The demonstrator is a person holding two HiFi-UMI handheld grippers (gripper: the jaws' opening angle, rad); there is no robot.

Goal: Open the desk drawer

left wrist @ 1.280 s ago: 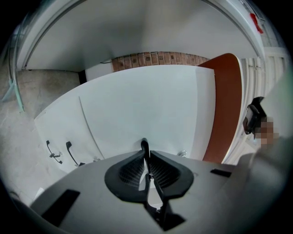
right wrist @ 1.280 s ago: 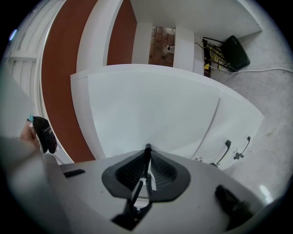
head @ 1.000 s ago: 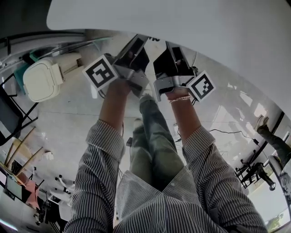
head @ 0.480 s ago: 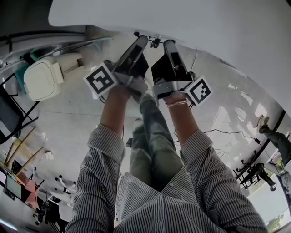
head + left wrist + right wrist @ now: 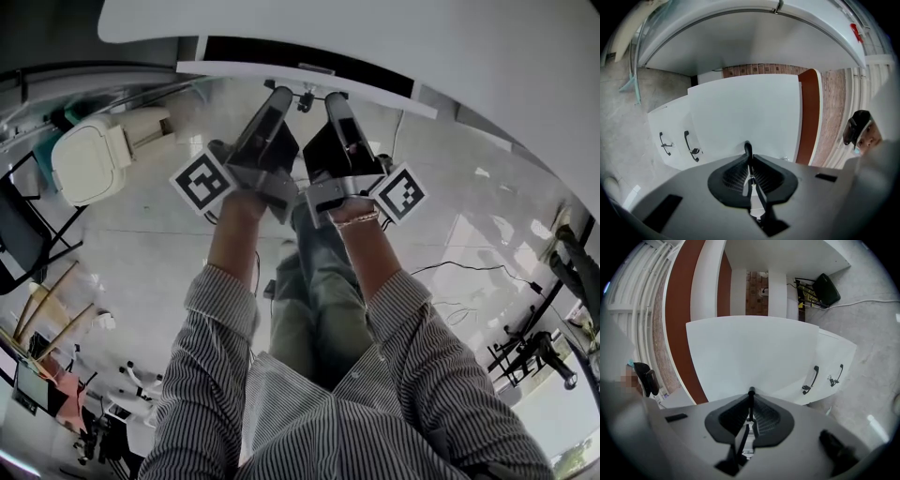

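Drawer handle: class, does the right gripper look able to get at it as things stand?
Probably yes. The right gripper seems to be on the handle, its jaws closed on that thin black bar at the drawer front. The left gripper grips beside it, not in its way.

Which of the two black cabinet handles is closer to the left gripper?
The right-hand handle in the left gripper view; the other handle lies farther out.

Reads bright and evenly daylit, glares pale on the floor toward 3 o'clock of the head view, bends fisheye-hard at every rim, blackens at the corners of both gripper views, blurs softly at 6 o'clock there.
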